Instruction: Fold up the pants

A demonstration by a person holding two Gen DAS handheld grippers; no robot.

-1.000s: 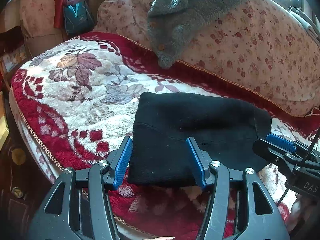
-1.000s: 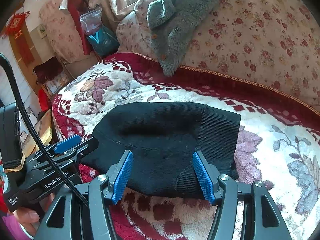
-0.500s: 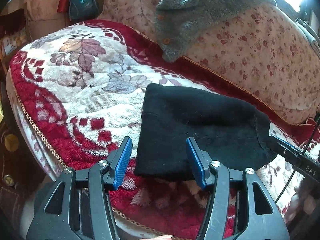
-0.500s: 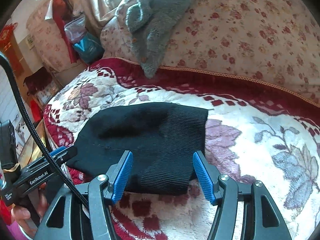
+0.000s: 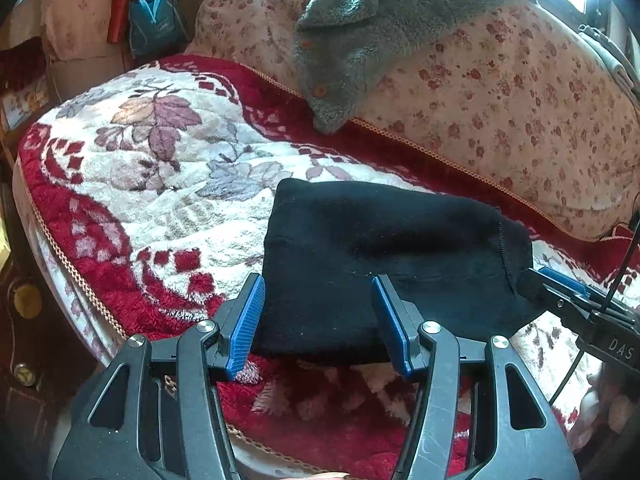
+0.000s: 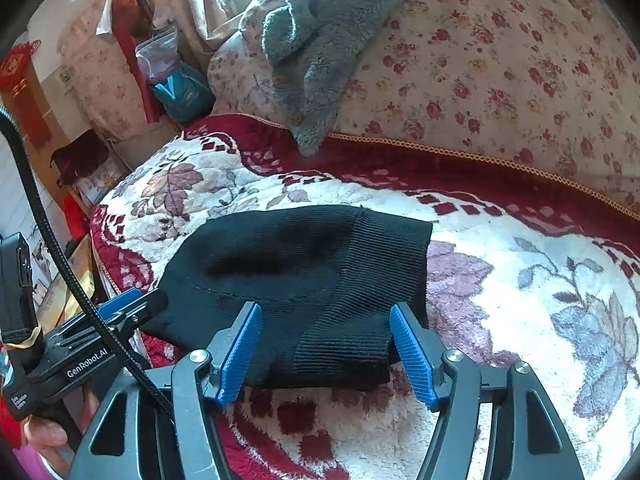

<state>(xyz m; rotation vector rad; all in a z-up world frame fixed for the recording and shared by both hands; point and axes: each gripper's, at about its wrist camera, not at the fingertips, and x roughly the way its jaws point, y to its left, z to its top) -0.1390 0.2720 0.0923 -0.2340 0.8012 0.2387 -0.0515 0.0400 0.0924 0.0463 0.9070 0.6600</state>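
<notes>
The black pants [image 5: 380, 248] lie folded into a compact rectangle on the flowered blanket, ribbed waistband [image 6: 384, 256] toward the right. My left gripper [image 5: 317, 286] hovers open at the bundle's near left edge, nothing pinched. My right gripper [image 6: 325, 314] hangs over the ribbed near corner. Its jaws are opening, the fabric shows between the blue pads [image 6: 412, 344], and they do not press it. Each gripper shows in the other's view: the right gripper [image 5: 560, 286] at the pants' right end, the left gripper [image 6: 132, 304] at the left end.
A grey fleece garment [image 5: 360, 20] hangs over the floral back cushion [image 5: 520, 100]. The red and white blanket [image 5: 160, 168] drops off at the front edge [image 5: 80, 280]. A teal bag [image 5: 154, 24] and clutter stand past the sofa's left end.
Both views shifted a little and came back. The right gripper's fingers stand slightly wider apart. The pants lie as before.
</notes>
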